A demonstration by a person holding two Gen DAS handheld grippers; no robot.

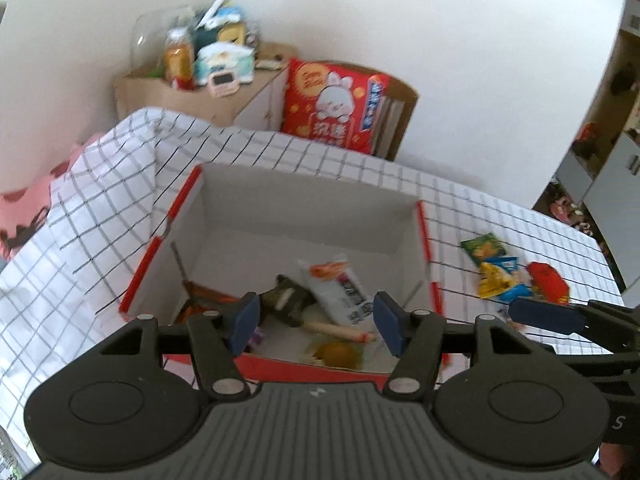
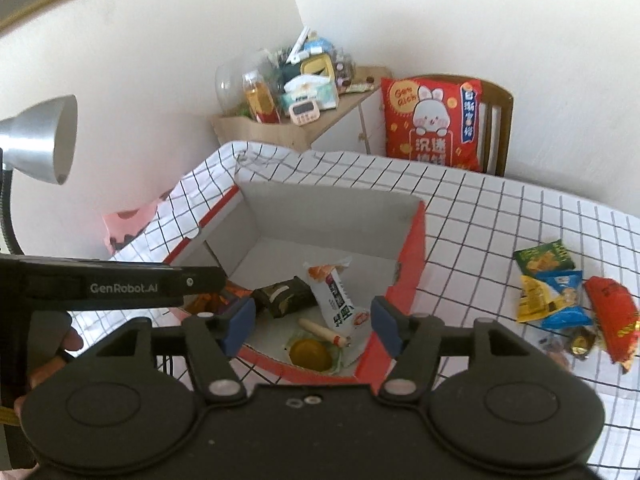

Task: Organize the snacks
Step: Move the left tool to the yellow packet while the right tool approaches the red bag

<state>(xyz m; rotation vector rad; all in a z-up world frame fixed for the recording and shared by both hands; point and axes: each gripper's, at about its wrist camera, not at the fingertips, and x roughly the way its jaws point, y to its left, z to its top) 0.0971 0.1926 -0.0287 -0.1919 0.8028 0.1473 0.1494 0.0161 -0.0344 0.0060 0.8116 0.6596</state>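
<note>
An open red-and-white cardboard box (image 1: pixel 304 208) (image 2: pixel 328 216) stands on the checked tablecloth. Inside lie a white packet (image 1: pixel 340 288) (image 2: pixel 338 296), a dark green packet (image 1: pixel 288 300) (image 2: pixel 286 296), a sausage stick (image 1: pixel 340 330) (image 2: pixel 324 330) and a round yellow pastry (image 1: pixel 340 354) (image 2: pixel 310 354). My left gripper (image 1: pixel 318 322) hovers open above the box's near edge, nothing between its pads. My right gripper (image 2: pixel 313 326) hangs beside it, also open and empty. To the right of the box lie a green packet (image 1: pixel 482 248) (image 2: pixel 544 260), a yellow-blue packet (image 1: pixel 500 280) (image 2: pixel 552 296) and a red packet (image 1: pixel 548 280) (image 2: pixel 612 312).
A large red rabbit-print bag (image 1: pixel 332 108) (image 2: pixel 432 120) leans on a wooden chair behind the table. A cluttered wooden shelf (image 1: pixel 200 76) (image 2: pixel 288 96) stands in the corner. A silver desk lamp (image 2: pixel 40 140) rises at the left. A hand (image 2: pixel 68 340) grips the left tool.
</note>
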